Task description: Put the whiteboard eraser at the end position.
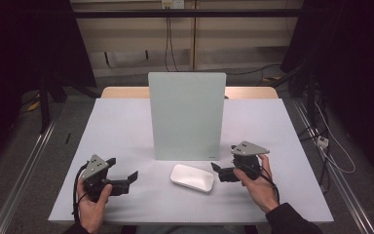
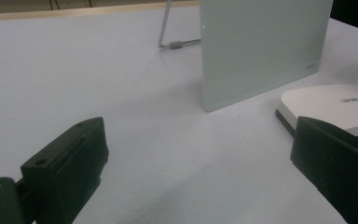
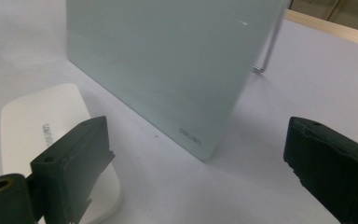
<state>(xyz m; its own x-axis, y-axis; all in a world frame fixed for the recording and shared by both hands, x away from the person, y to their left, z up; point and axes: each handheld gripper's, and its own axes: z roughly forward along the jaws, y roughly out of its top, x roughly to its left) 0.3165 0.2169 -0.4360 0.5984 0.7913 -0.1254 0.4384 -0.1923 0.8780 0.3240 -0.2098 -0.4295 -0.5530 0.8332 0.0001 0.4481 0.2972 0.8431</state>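
small grey print on white device, small mark on upright panel's lower corner, both unreadable

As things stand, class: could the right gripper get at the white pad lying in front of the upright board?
Probably yes. The right gripper is open beside the white pad, with bare table between them; the board stands behind.

The small print on the white box beside the pale board is too blurry to read. The board's top is cut off. The board hides most of its wire stand.
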